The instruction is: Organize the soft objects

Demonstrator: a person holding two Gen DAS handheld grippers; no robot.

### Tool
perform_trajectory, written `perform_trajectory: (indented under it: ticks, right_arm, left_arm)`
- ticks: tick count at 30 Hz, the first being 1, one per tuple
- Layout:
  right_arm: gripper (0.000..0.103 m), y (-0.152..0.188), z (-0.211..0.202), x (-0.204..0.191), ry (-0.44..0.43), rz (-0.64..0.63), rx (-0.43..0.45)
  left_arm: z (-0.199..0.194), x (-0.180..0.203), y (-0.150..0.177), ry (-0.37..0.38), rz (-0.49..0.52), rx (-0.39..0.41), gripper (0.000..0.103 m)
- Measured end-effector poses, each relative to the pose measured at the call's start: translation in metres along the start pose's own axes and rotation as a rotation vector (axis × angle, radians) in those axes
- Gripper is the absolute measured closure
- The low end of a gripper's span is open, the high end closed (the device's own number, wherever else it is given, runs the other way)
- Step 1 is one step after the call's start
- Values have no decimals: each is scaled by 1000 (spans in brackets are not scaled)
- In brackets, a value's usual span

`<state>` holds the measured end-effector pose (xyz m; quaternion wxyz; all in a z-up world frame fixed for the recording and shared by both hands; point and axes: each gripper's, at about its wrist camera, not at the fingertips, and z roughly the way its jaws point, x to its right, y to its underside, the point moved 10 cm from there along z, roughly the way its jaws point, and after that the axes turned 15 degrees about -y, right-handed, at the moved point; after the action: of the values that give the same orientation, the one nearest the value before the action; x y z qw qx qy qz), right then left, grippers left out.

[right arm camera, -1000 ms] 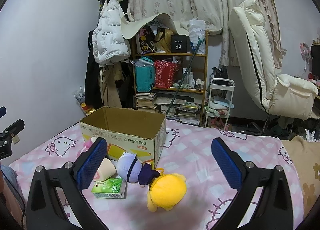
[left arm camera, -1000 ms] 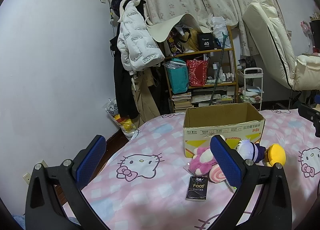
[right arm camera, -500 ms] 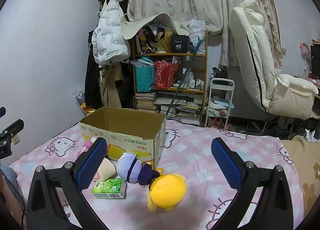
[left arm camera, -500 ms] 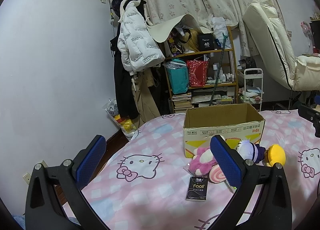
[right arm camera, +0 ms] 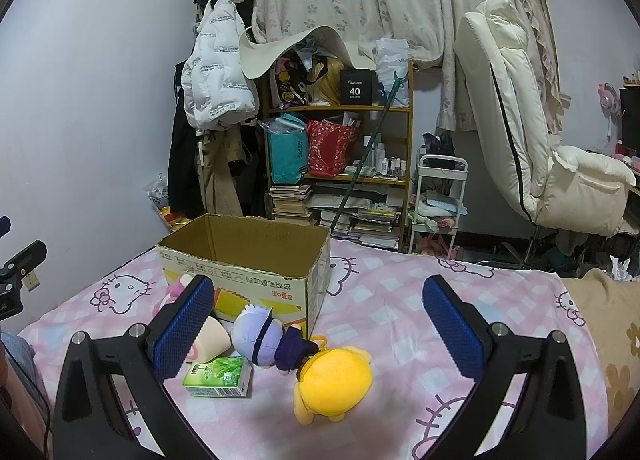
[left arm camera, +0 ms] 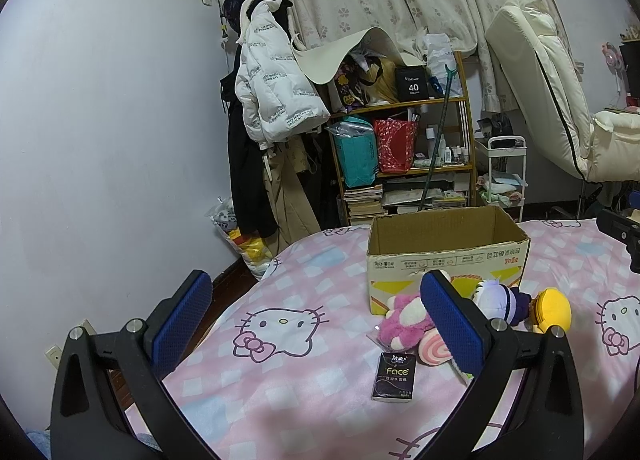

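Left wrist view: left gripper (left arm camera: 316,316), jaws wide apart and holding nothing, held level above the pink bedspread (left arm camera: 304,376). Open box (left arm camera: 446,260) stands ahead and to the right. Before its near wall: pink plush (left arm camera: 402,318), swirl-ended roll (left arm camera: 434,352), purple-haired doll (left arm camera: 498,298), yellow plush (left arm camera: 554,308). Only here: black tissue pack (left arm camera: 394,377) marked "Face", lying flat just in front of the pink plush.

Right wrist view: right gripper (right arm camera: 318,326), jaws likewise spread and empty, held level over the toys. Box (right arm camera: 248,272) ahead, left of centre. Doll (right arm camera: 266,340) lies touching the yellow plush (right arm camera: 334,380) (face down). Only here: green tissue pack (right arm camera: 218,377), beside the roll (right arm camera: 210,340). Pink plush (right arm camera: 176,292) mostly hidden behind the left finger (right arm camera: 180,334).
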<state>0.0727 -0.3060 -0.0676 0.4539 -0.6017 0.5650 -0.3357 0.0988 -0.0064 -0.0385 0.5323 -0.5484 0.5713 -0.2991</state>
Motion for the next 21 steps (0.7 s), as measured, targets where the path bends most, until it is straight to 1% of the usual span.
perform_trajectory:
  ticks: [5,9,12,21]
  right_arm:
    - [0,3,3,2,4,9,-8]
    - [0,8,9,9,1,23,-30]
    - [0,11,15,12,-18,49,-50]
    - [0,18,34,20,-16,77,-102]
  left_arm:
    - [2,1,3,8,1,-19,1]
    - [9,6,9,17,18,-57,1]
    - [13,9,14,26,28,-84,1]
    - [30,23,24,61,52,-167,1]
